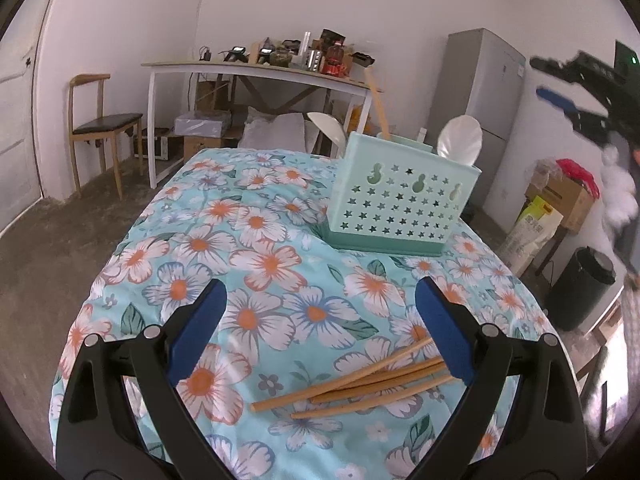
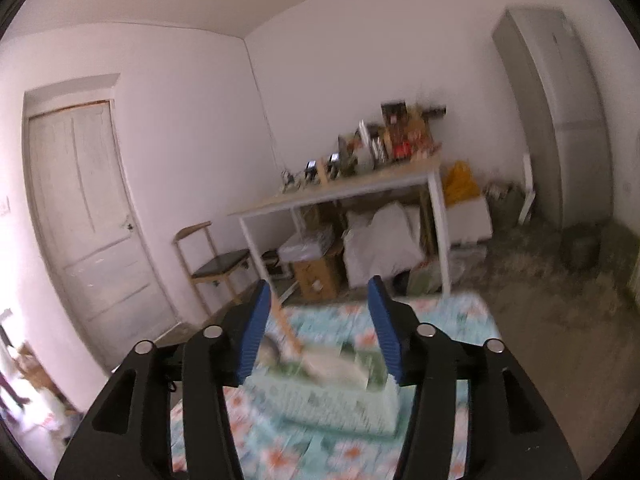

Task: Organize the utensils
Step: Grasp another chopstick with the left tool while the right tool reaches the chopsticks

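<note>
Chopsticks (image 1: 352, 380) lie loose on the floral desk (image 1: 248, 216) between the left tool's (image 1: 320, 312) wide jaws; light, stiff, prone to roll, best pinched mid-length. Right tool (image 2: 320, 320), open and empty, hangs above the caddy (image 1: 404, 196).

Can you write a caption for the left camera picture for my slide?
Open left gripper hovers over loose wooden chopsticks on a flowery tablecloth, near the green utensil holder.
</note>
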`<state>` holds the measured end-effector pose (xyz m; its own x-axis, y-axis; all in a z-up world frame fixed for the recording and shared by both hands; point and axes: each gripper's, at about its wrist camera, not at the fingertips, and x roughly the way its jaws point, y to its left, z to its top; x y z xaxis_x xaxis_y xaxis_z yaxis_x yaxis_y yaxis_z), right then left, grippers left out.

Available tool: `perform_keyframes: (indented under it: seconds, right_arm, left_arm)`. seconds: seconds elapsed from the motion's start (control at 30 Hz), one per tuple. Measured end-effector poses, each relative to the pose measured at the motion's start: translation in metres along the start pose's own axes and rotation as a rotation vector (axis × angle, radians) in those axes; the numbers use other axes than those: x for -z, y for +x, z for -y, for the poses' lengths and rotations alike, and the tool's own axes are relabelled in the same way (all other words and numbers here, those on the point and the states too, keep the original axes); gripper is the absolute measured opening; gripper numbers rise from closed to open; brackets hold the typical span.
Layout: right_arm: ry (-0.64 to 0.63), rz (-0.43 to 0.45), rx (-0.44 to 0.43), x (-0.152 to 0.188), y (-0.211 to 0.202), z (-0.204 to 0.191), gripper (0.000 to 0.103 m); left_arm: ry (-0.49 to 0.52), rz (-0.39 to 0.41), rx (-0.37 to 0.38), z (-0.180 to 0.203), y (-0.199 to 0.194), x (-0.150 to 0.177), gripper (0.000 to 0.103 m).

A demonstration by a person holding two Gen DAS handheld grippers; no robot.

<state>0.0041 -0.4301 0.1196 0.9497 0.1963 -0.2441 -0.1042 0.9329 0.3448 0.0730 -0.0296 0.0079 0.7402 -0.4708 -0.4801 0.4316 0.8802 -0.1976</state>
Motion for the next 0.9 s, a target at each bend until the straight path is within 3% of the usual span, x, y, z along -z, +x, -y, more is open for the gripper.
perform_keyframes:
  seconds: [0.3,0.37,0.4,0.63,0.8,0.9]
  right_arm:
    - [0.202,-0.315,0.006,0.128,0.005,0.032,0.051]
    - [0.266,-0.364,0.009,0.150,0.005,0.043,0.051]
    - [0.293,-0.392,0.026,0.160,0.006,0.049,0.051]
    - [0.405,-0.449,-0.021,0.177,0.005,0.075,0.051]
    - [0.425,-0.501,-0.064,0.189,-0.005,0.074,0.051]
    - [0.452,-0.516,-0.072,0.199,-0.012,0.080,0.051]
  left_arm:
    - [0.113,-0.102,0.092,0.026,0.009,0.017,0.091]
    - [0.149,-0.121,0.108,0.035,0.013,0.019,0.087]
    - [0.175,-0.129,0.113,0.040,0.016,0.018,0.079]
    - [0.382,-0.256,0.155,0.080,0.061,0.013,0.048]
    - [0.441,-0.353,0.259,0.103,0.088,0.006,0.041]
    - [0.484,-0.410,0.277,0.113,0.104,0.008,0.039]
